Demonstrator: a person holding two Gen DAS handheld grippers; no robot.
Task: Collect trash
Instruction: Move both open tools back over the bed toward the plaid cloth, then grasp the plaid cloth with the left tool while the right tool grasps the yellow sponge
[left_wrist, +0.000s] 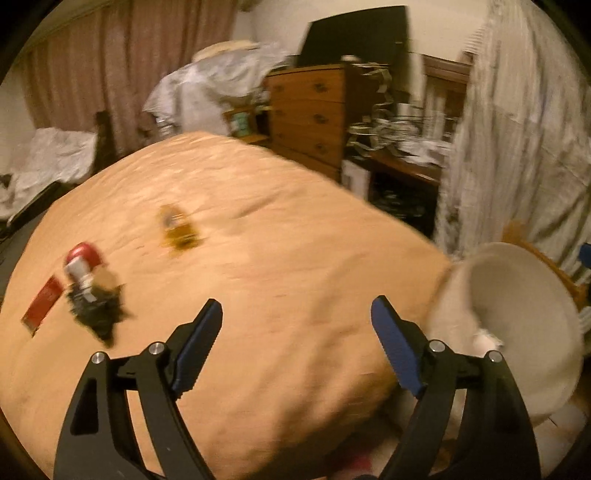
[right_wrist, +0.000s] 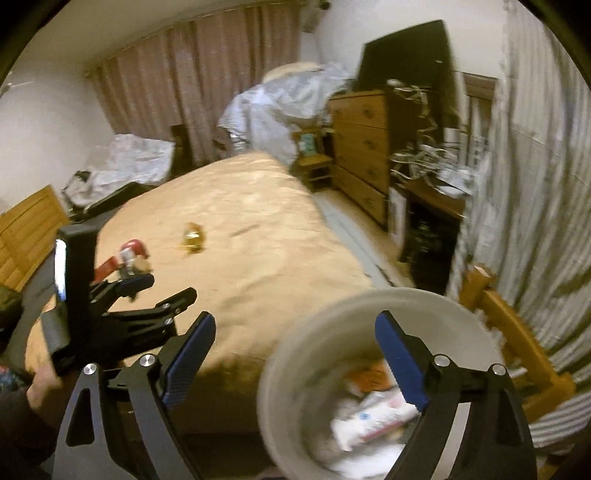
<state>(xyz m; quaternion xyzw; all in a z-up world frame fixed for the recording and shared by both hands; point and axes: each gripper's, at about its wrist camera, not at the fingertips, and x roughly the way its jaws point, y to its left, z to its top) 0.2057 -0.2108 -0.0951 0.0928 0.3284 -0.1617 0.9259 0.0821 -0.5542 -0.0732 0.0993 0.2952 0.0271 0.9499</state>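
Trash (right_wrist: 373, 417) lies in the white bin (right_wrist: 295, 354) beside the bed (left_wrist: 258, 258), more litter (left_wrist: 92, 295) sits on its peach cover, and both the left gripper (left_wrist: 295, 332) and right gripper (right_wrist: 295, 343) gape wide, holding nothing.

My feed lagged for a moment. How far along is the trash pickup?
Partly done: the white bin beside the bed already holds wrappers. Nothing is in hand: the left gripper and right gripper are both open and empty. Still on the bed: a gold wrapper, a red-and-white item, a dark crumpled piece and a red packet.
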